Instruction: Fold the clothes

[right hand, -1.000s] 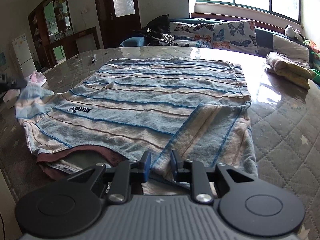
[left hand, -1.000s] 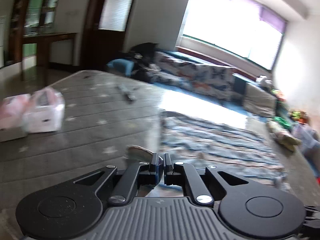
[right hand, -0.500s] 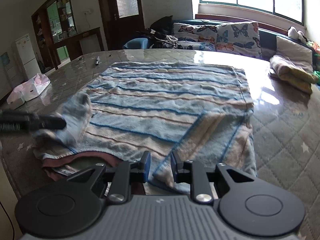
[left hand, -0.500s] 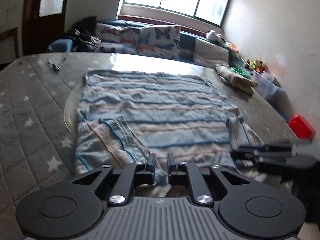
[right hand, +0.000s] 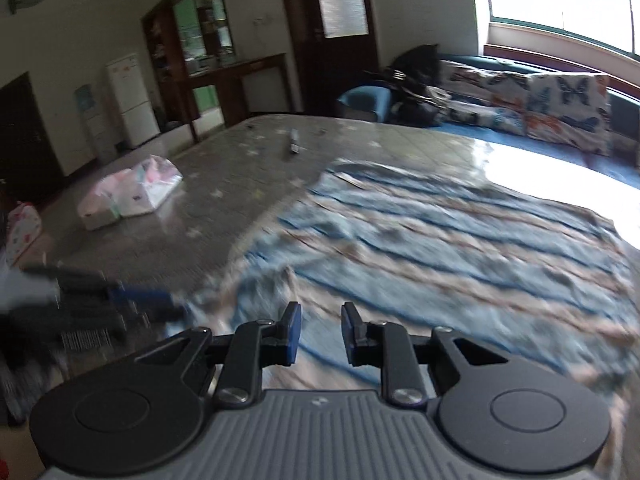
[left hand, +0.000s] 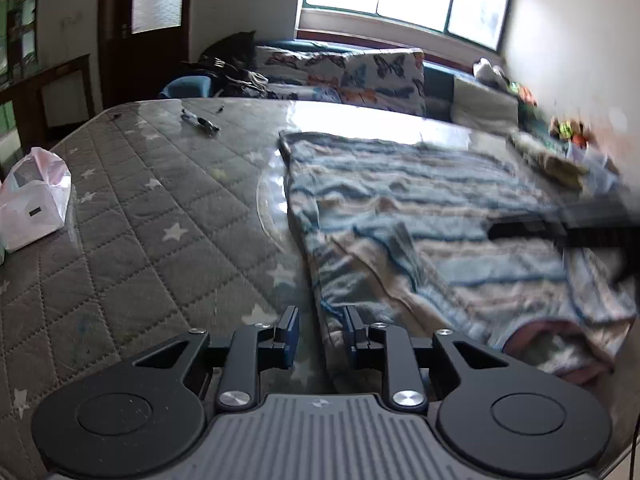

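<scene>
A blue, white and tan striped shirt (left hand: 440, 216) lies flat on the table, a sleeve folded in across its near left part. My left gripper (left hand: 319, 334) sits low at the shirt's near left edge. Its jaws are opening; the cloth's edge lies by the right pad (left hand: 352, 336) and nothing is pinched. The right gripper (right hand: 319, 332) hovers open over the shirt (right hand: 460, 248), with nothing between its fingers. Each gripper shows as a dark blur in the other's view, the right gripper (left hand: 560, 228) and the left gripper (right hand: 120, 300).
The table has a grey quilted star cover (left hand: 140, 220) under glass. A white and pink plastic bag (left hand: 34, 200) sits at its left, a pen (left hand: 200, 122) at the far side, folded clothes (left hand: 552, 160) at the far right. A butterfly-print sofa (left hand: 360, 76) stands behind.
The left gripper, shut on the sleeve a second ago, laid it over the shirt, opened and sank to the shirt's left edge. The right gripper left the right sleeve and swung left over the shirt.
</scene>
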`<state>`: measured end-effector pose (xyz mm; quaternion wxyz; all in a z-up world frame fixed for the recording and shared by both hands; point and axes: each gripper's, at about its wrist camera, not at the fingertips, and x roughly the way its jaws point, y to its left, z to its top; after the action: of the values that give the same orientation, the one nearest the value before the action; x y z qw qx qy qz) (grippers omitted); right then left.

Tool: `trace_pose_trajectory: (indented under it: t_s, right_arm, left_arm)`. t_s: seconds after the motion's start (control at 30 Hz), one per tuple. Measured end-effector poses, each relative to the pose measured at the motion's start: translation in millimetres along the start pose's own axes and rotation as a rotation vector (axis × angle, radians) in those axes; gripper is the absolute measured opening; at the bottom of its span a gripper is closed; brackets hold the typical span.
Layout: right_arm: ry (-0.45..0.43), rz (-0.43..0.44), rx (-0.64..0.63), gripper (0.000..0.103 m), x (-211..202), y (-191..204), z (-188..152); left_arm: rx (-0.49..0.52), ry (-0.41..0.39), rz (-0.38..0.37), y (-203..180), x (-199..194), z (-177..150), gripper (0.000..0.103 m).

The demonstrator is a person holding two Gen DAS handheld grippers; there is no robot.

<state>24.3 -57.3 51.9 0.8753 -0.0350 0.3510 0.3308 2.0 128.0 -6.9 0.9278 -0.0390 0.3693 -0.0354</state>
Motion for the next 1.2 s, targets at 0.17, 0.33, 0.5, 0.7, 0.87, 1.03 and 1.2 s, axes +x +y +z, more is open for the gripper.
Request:
trace_pose_trajectory:
  t_s: [0.17, 0.33, 0.5, 0.7, 0.87, 1.03, 1.2]
  right_arm:
    - [0.028, 0.052, 0.008, 0.03, 37, 15, 20]
    - [0.085, 0.045, 0.013, 0.034, 71, 22, 23]
    - [0.122, 0.06, 0.078, 0.006, 92, 18, 16]
    - [0.061, -0.024, 0.031, 0.003, 76, 28, 13]
    - [0.119, -0.039, 0.056, 0.006, 91, 23, 6]
    - [0.073, -0.051, 0.024, 0.01, 69, 21, 11]
    - [0.063, 0.014, -0.015, 0.01, 55, 30, 14]
  left_arm:
    - [0.02, 0.012, -0.024, -1, 5, -5, 0.025]
    - [0.036, 0.015, -0.051, 2, 8, -3, 0.027]
    - [0.056, 0.017, -0.067, 2, 8, -3, 0.027]
    - [0.08, 0.018, -0.088, 4, 9, -2, 0.028]
    - [0.084, 0.03, -0.095, 7, 8, 7, 0.028]
    - [0.074, -0.036, -0.072, 13, 4, 36, 0.028]
    - [0.058, -0.059, -0.07, 13, 23, 63, 0.026]
